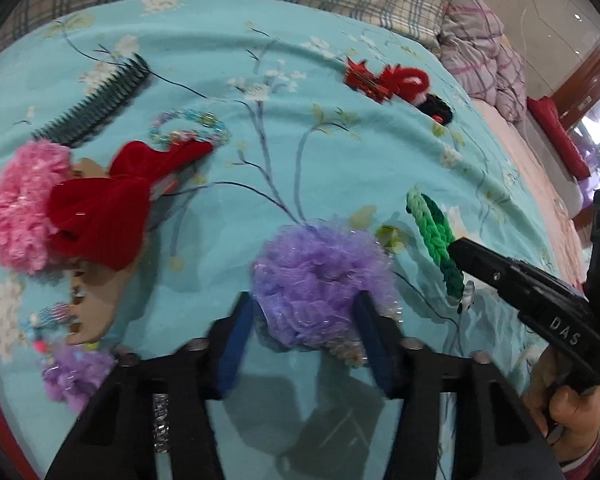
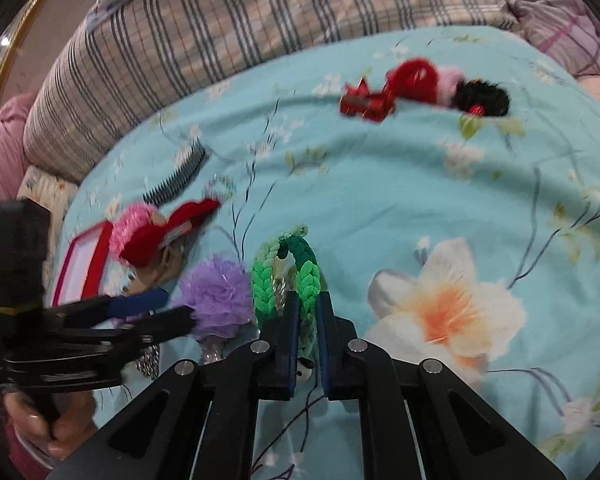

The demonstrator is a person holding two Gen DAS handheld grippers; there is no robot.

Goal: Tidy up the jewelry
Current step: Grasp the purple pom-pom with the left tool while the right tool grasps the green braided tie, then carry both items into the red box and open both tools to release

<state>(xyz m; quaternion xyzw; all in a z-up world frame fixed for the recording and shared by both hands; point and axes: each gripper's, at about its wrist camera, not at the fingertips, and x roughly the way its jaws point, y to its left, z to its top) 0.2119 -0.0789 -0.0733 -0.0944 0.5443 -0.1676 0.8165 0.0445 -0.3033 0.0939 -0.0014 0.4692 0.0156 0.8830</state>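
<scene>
Your left claw [image 1: 304,320] is clamped around the purple tulle scrunchie [image 1: 320,280], which lies on the turquoise flowered bed cover [image 1: 340,152]; its pads press the ruffles on both sides. Your right claw [image 2: 308,344] is clenched on one side of the green braided hair band [image 2: 286,276], just to the right of the scrunchie. To the left of both lies a red velvet bow [image 1: 104,208] beside a pink scrunchie [image 1: 20,204].

"DAS" is printed in white capitals on the black finger body of the right gripper [image 1: 456,248], seen in the left wrist view. No other text, number or sign can be read in either view.
</scene>
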